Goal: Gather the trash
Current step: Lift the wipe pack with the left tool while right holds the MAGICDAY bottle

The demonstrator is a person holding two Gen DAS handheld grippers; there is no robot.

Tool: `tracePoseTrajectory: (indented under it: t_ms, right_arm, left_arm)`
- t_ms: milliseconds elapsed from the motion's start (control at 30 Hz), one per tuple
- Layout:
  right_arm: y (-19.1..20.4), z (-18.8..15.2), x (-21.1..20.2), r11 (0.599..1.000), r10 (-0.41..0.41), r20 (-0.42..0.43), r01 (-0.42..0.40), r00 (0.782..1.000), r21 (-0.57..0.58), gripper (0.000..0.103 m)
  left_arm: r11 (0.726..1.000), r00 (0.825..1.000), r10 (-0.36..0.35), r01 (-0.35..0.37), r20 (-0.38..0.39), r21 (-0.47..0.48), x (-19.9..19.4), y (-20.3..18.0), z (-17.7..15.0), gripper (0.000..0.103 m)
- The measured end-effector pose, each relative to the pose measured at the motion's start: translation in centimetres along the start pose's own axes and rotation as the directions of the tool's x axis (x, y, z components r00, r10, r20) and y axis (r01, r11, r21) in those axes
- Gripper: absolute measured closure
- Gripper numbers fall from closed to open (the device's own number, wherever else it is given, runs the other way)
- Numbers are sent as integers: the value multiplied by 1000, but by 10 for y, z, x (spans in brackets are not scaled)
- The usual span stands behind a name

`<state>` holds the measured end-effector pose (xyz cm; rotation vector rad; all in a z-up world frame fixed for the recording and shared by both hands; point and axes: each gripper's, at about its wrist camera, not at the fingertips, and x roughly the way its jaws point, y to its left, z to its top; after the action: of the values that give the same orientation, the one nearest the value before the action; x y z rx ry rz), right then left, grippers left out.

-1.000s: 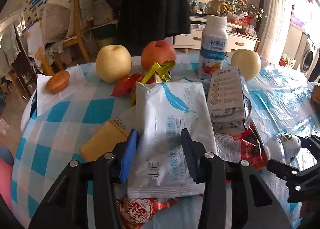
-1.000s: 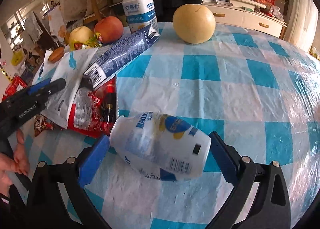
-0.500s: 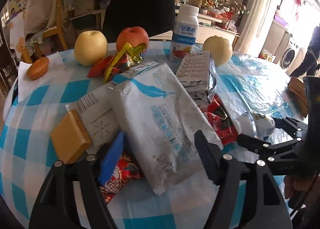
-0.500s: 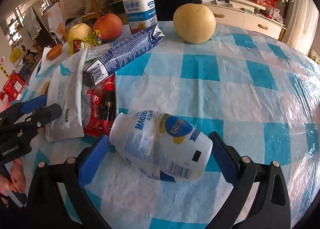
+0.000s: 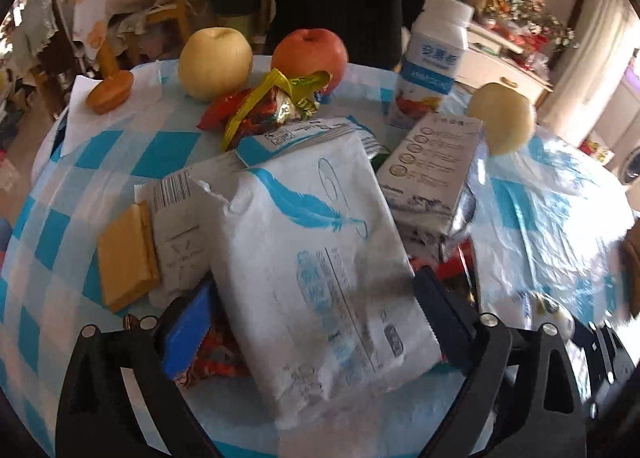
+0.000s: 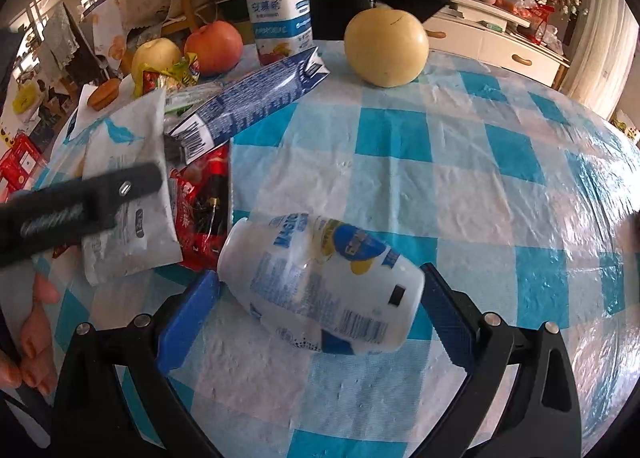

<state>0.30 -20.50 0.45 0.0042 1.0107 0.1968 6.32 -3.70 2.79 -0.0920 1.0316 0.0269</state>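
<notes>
A white wet-wipe packet with a blue feather print lies on a pile of wrappers on the checked table. My left gripper is open, its fingers on either side of the packet's near end. A white plastic bottle lies on its side between the open fingers of my right gripper. Whether the pads touch it is unclear. The left gripper also shows in the right wrist view, over the packet. A blue milk carton lies flat beside the pile.
Red snack wrappers, a yellow-red wrapper, a paper slip and a tan block lie around. A yogurt bottle stands at the back with pears and an apple. A person in black stands behind.
My left gripper opened wide, letting go of the wet-wipe packet, which now lies on the pile. The right gripper has stayed around the bottle.
</notes>
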Motion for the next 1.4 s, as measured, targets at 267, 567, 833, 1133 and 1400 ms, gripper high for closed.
tracePoseTrajectory:
  t_ms: [267, 567, 833, 1133, 1400]
  right_arm:
    - [1, 3, 4, 1000, -11, 9, 11, 1000, -4, 4]
    - [0, 4, 5, 1000, -5, 50, 4, 999, 17, 4]
    - [-4, 2, 3, 999, -24, 64, 22, 998, 29, 6]
    - [-10, -1, -9, 998, -25, 94, 19, 995, 62, 6]
    - [-14, -9, -28, 996, -24, 136, 12, 990, 91, 6]
  left_arm:
    - [984, 993, -121, 121, 7, -127, 10, 18, -1, 29]
    - [978, 983, -182, 183, 21, -100, -2, 15, -4, 73]
    - [977, 979, -200, 202, 26, -73, -9, 26, -11, 80]
    - [973, 972, -229, 230, 41, -18, -25, 35, -24, 88]
    - [961, 960, -275, 275, 43, 23, -39, 38, -44, 89]
